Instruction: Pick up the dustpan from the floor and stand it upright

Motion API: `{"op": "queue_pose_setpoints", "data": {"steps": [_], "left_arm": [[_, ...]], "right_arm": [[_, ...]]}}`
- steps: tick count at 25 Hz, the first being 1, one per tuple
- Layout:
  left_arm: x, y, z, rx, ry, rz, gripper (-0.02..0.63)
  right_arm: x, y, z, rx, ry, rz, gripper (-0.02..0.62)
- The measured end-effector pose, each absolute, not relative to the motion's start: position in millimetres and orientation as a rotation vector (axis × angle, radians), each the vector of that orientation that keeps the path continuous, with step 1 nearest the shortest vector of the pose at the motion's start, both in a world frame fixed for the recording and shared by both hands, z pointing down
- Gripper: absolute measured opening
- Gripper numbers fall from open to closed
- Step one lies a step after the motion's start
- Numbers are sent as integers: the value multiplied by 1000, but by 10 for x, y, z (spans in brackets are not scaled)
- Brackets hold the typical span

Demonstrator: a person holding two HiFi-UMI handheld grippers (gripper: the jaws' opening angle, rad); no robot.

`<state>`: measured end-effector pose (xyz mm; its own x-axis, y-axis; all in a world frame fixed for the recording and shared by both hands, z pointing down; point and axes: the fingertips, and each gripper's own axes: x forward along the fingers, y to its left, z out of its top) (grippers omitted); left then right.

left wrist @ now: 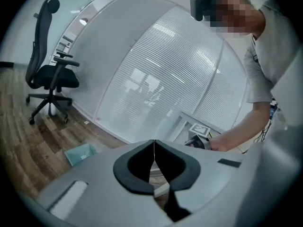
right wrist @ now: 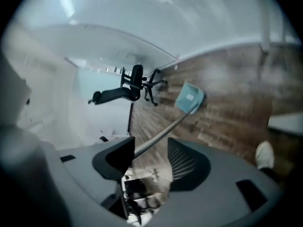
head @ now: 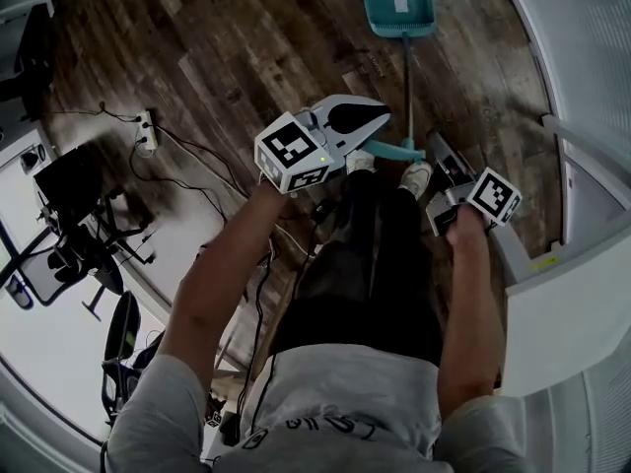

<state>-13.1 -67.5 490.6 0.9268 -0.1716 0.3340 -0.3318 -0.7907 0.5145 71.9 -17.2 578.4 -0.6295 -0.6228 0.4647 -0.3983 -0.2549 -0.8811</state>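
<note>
One office chair stands near the dustpan.

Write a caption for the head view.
From above: left gripper and right gripper flank the handle of a teal dustpan.

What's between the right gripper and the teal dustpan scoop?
Only the dustpan's own long handle over bare wood floor, running from the scoop to the right gripper's open jaws; the right gripper view shows it.

Left tongs partly hide the dustpan handle's end; its label is unreadable.
</note>
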Motion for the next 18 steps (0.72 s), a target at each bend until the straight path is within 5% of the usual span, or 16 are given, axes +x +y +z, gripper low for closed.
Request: {"op": "queue_pose_setpoints", "data": {"steps": [4, 5, 8, 18], "left_arm": [[-231, -516, 5196, 2372, -462, 319, 3], [-279, -492, 5261, 2338, -495, 292, 3], [-398, -507, 5327, 2284, -568, 238, 3], [-142, -682, 5018, 2376, -496, 230, 3]], "right_arm": [[136, 35, 5758, -788, 1364, -2044, 180], [63, 42, 5763, -742, 1284, -2029, 137], [0, -12, 5760, -714, 1229, -1999, 95], [209, -253, 5502, -665, 1232, -1945, 104]]}}
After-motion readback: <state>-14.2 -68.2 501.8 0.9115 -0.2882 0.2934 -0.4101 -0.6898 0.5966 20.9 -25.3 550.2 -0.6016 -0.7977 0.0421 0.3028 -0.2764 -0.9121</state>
